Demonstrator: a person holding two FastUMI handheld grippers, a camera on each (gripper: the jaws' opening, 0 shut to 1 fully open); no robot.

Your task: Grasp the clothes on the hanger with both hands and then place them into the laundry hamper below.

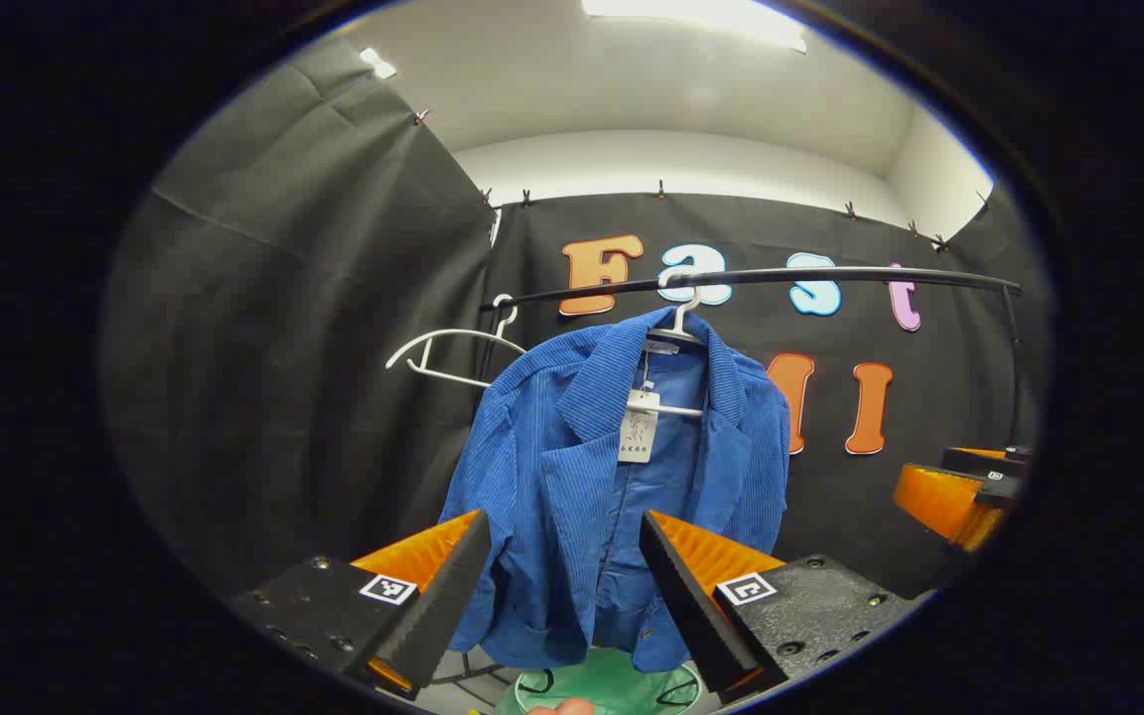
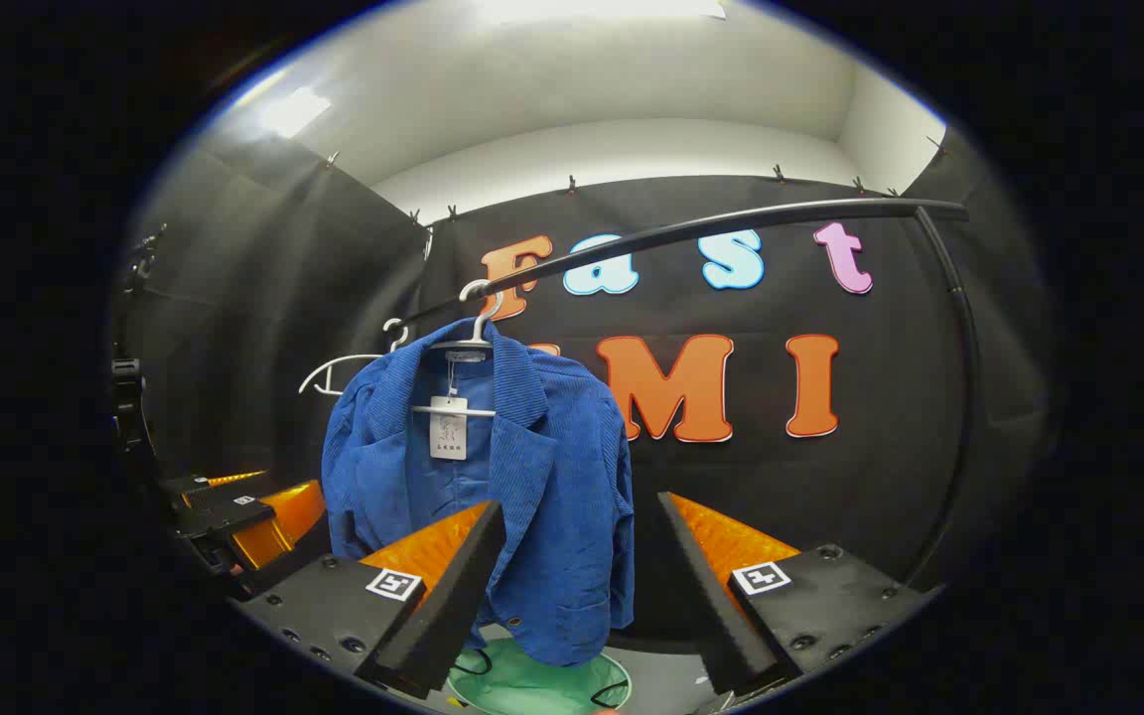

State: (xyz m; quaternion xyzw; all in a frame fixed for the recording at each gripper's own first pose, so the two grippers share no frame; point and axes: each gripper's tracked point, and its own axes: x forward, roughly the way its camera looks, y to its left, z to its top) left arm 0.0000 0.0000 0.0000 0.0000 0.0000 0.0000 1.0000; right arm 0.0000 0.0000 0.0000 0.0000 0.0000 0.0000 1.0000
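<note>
A blue corduroy jacket (image 1: 612, 487) with a white tag hangs on a white hanger (image 1: 678, 328) from a black rail (image 1: 830, 275). In the right gripper view the same jacket (image 2: 493, 477) hangs left of centre on its hanger (image 2: 473, 343). Below it sits a green laundry hamper (image 1: 612, 685), also at the bottom of the right gripper view (image 2: 532, 685). My left gripper (image 1: 564, 596) is open, short of the jacket, its fingers framing the hem. My right gripper (image 2: 582, 581) is open too, a little right of the jacket. Each gripper shows at the edge of the other's view: the right gripper (image 1: 959, 497) and the left gripper (image 2: 234, 521).
An empty white hanger (image 1: 443, 353) hangs at the left end of the rail, also seen as the spare hanger (image 2: 344, 372) behind the jacket. The rail's right post (image 2: 959, 377) drops down at the right. Black cloth walls close the booth behind and on the left.
</note>
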